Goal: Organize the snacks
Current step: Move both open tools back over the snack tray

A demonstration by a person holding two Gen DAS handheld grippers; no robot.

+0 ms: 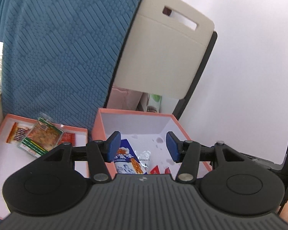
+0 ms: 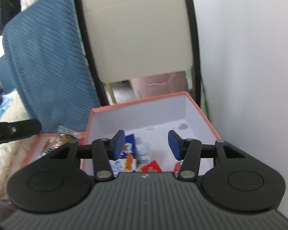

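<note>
A deep orange box with a white inside [image 1: 136,120] [image 2: 144,113] holds a blue-and-white snack packet [image 1: 125,160] [image 2: 127,153], a silvery packet [image 1: 144,156] and small red packets [image 1: 155,170] [image 2: 151,166]. A shallow orange lid [image 1: 2,126] [image 2: 35,147] to its left holds a green-edged snack pack [image 1: 41,137] and small orange and red packets [image 1: 17,133]. My left gripper [image 1: 143,146] is open and empty above the deep box. My right gripper [image 2: 146,143] is open and empty above the same box.
A blue ribbed cloth [image 1: 63,53] [image 2: 44,63] hangs over a chair behind the lid. A beige chair back [image 1: 163,51] [image 2: 136,32] stands behind the box. A white wall [image 1: 249,67] is on the right. Part of the other gripper [image 2: 13,129] shows at the left.
</note>
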